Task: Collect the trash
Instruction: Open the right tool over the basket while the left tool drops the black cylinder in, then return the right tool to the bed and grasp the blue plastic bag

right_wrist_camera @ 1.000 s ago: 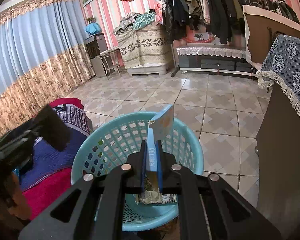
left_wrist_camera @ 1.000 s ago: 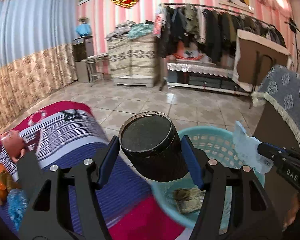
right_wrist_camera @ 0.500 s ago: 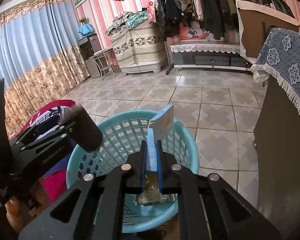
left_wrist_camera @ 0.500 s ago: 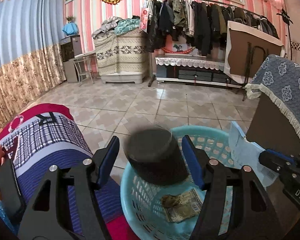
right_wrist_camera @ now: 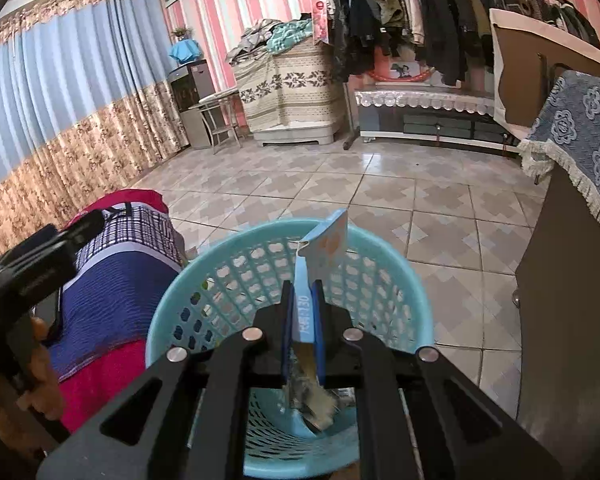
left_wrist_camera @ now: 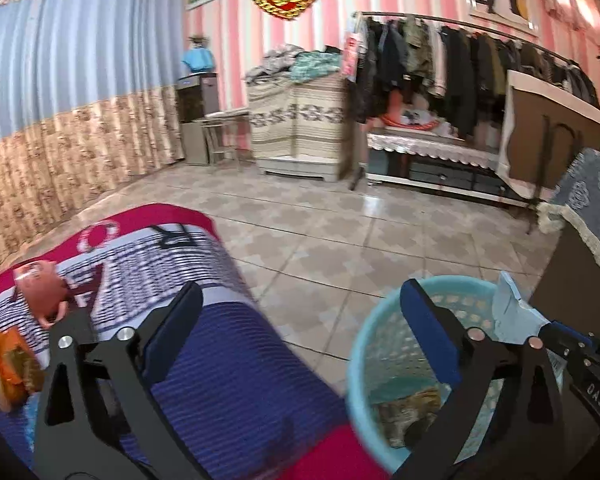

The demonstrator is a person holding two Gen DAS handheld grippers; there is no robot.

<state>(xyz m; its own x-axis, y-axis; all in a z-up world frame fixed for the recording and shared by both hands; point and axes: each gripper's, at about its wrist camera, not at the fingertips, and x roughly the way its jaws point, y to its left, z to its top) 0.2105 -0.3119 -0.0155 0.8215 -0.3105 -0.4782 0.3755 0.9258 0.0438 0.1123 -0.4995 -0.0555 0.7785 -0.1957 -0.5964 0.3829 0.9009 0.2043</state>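
Note:
My left gripper hangs over the edge of a striped blanket, beside a teal plastic basket. Its jaws are opening wide and nothing is between them. A crumpled brownish wrapper lies at the bottom of the basket. My right gripper is shut on a flat light-blue packet and holds it upright above the basket. The left wrist view shows that same packet at the basket's right rim. I cannot make out the black round tin in either view.
A pink cup and orange snack wrappers lie on the blanket at far left. A dark cabinet under a blue fringed cloth stands close on the right. Tiled floor stretches ahead to a clothes rack.
The left gripper held a black round tin, carried it over the basket and let it go. Its jaws have spread wide and it has swung back left. The right gripper has stayed put.

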